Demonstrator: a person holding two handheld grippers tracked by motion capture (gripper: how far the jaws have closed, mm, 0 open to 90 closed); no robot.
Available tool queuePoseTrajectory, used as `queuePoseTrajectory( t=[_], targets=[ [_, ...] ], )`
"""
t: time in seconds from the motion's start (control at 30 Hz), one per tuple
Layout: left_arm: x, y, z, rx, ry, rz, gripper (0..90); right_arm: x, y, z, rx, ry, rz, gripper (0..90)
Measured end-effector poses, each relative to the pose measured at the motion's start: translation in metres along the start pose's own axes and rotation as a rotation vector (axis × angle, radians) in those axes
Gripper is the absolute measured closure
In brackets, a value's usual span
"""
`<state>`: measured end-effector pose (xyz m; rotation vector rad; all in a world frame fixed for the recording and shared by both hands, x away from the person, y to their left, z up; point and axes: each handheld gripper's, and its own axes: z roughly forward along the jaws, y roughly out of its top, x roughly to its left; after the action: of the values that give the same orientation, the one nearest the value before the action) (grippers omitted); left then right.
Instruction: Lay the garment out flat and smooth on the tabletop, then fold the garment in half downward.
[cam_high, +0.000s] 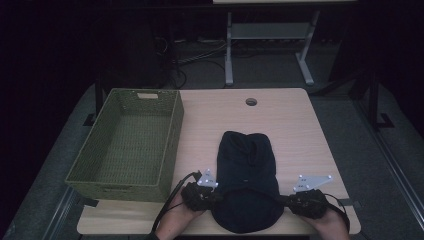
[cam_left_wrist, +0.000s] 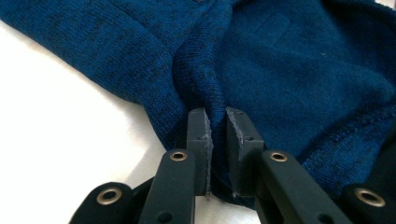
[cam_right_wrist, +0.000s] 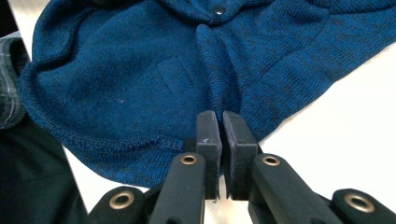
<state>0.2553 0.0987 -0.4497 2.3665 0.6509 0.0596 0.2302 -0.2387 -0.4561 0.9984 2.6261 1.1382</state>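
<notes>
A dark blue knitted garment (cam_high: 247, 175) lies on the wooden table (cam_high: 295, 125), bunched up near the front edge. My left gripper (cam_high: 216, 197) is at its left side and my right gripper (cam_high: 286, 199) at its right side, each held in a hand. In the left gripper view, the jaws (cam_left_wrist: 218, 116) stand slightly apart, pinching a raised fold of the knit (cam_left_wrist: 289, 70). In the right gripper view, the jaws (cam_right_wrist: 220, 116) are nearly together on another ridge of the fabric (cam_right_wrist: 140, 84). A dark snap button (cam_right_wrist: 217, 9) sits farther up the garment.
A green woven basket (cam_high: 172, 140) stands on the left half of the table, with nothing inside. A round cable hole (cam_high: 251, 102) is near the table's far edge. Beyond it stand a metal frame's legs (cam_high: 229, 55) and cables on the floor.
</notes>
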Motion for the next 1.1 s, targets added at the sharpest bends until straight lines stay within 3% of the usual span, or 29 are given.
queuePoseTrajectory(
  t=[0.1, 0.3, 0.47, 0.7, 0.9, 1.1],
  targets=[
    [-0.001, 0.001, 0.000, -0.008, -0.009, -0.004, 72.4, 0.000, -0.001, -0.002, -0.005, -0.003, -0.006, 81.8],
    [0.004, 0.005, -0.008, -0.052, -0.013, -0.038, 52.1, -0.002, 0.004, -0.003, -0.032, -0.013, 0.009, 57.7],
    [0.013, 0.015, -0.015, -0.093, 0.010, -0.042, 42.8, -0.008, 0.014, -0.007, -0.063, -0.016, 0.016, 50.4],
    [0.032, 0.037, -0.019, -0.129, 0.057, -0.014, 41.6, -0.028, 0.031, -0.005, -0.075, -0.036, 0.032, 49.5],
    [0.051, 0.056, -0.015, -0.124, 0.094, 0.004, 41.5, -0.046, 0.045, -0.004, -0.095, -0.074, 0.043, 49.8],
    [0.071, 0.071, -0.013, -0.166, 0.134, -0.016, 42.3, -0.063, 0.065, 0.000, -0.108, -0.106, 0.053, 50.1]
  ],
)
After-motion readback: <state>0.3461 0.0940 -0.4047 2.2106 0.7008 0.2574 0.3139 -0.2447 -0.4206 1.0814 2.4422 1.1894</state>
